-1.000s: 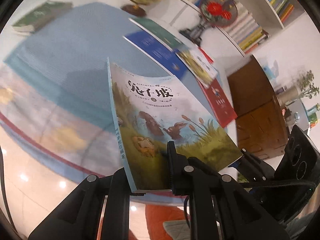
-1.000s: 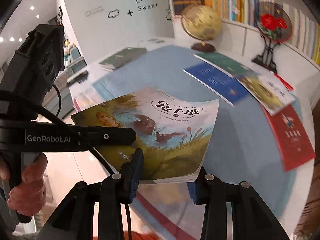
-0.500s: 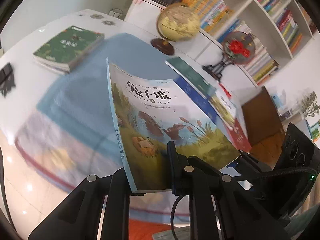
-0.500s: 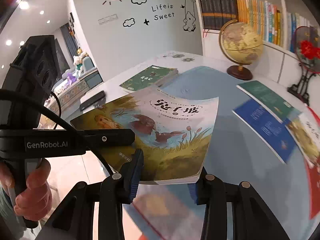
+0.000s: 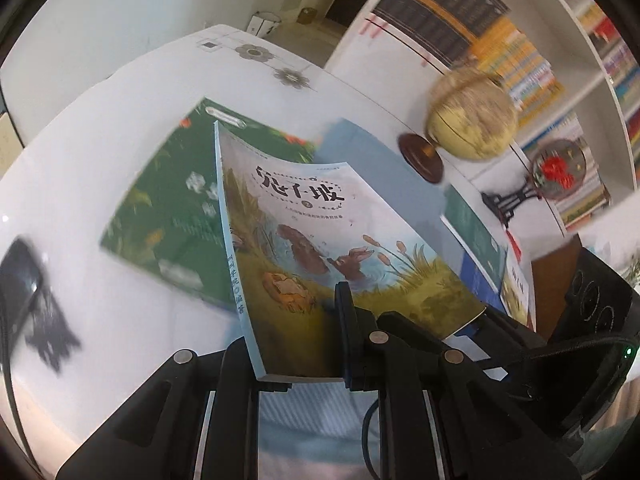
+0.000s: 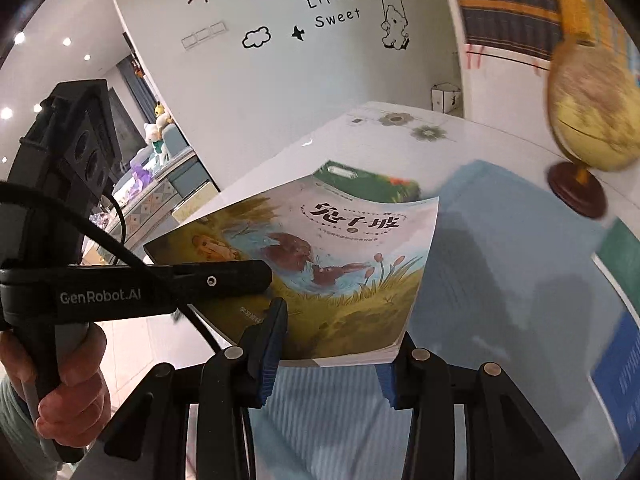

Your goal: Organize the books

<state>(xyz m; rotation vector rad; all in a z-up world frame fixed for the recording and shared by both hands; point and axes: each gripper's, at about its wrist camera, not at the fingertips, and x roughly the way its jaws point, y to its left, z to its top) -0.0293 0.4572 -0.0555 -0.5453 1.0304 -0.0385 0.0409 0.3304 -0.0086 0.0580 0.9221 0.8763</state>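
Observation:
A picture book with rabbits and reeds on its cover hangs tilted above the table, held by both grippers. My left gripper is shut on its near spine corner; in the right wrist view the left gripper clamps that corner from the left. My right gripper is shut on the near edge of the picture book, one pad on the cover and one under the corner. A green book stack lies right behind and below it, and the green book stack is mostly hidden.
A globe stands at the back right on the white table. On the blue mat lie a green book and a blue book. A fan ornament and bookshelves are behind. A black device lies at the left.
Both grippers have carried the picture book leftward across the table. The row of flat books slid off to the right, and the green book stack now sits just behind the held book.

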